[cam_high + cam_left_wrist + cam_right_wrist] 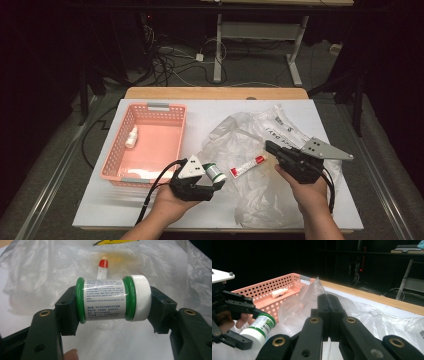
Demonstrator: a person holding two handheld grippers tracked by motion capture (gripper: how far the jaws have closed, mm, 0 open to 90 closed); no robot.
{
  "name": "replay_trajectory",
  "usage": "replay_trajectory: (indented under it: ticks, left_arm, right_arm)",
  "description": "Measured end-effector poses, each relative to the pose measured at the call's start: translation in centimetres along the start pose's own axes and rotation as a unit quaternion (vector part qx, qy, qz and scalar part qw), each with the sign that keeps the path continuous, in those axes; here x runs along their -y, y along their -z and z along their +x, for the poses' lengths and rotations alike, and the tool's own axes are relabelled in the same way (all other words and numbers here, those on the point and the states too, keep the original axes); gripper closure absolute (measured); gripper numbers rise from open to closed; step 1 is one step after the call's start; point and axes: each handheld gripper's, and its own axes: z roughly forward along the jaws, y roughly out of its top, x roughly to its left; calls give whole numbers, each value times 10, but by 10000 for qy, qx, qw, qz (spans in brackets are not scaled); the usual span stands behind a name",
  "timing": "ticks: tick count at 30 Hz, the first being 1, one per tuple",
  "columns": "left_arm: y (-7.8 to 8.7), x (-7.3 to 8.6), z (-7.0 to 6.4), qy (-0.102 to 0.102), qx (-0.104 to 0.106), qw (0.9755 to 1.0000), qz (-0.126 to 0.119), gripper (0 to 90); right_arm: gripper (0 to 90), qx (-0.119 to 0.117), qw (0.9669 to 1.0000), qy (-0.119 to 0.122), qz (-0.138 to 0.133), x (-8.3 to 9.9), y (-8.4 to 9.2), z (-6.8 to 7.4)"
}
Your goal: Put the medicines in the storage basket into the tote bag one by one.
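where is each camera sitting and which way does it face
High view: above the person's side, looking forward and down on the table; both forearms, left gripper and right gripper show.
Left gripper view: on the left gripper, looking past the clamped jar at the plastic bag; a fingertip shows.
Right gripper view: on the right gripper, jaws shut, facing the pink basket.
Shared: jar, bag.

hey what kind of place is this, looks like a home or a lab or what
Probably a lab or recording workspace, not a home: a white-covered table in a dark room, tangled cables on the floor behind it, and a height-adjustable desk frame beyond.
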Motion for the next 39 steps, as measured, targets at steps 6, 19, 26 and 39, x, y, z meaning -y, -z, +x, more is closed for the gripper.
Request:
replay_trajectory:
  ticks: [6, 19, 26, 39]
  left_arm:
    - [-20, -6, 2, 23, 28, 10000, 15, 350]
    - [-49, -30, 2, -34, 19, 9999, -134, 350]
    - [-68, -40, 8, -133, -66, 9998, -115, 350]
    - [-101, -54, 22, -75, -191, 9998, -21, 350]
  right_arm:
    - [900, -7, 10000, 5, 17, 1, -1, 0]
    - [900, -9, 10000, -32, -44, -1, 2, -1]
    - [900, -23, 10000, -53, -78, -3, 3, -2]
    - [900, 0, 9999, -67, -90, -2, 2, -4]
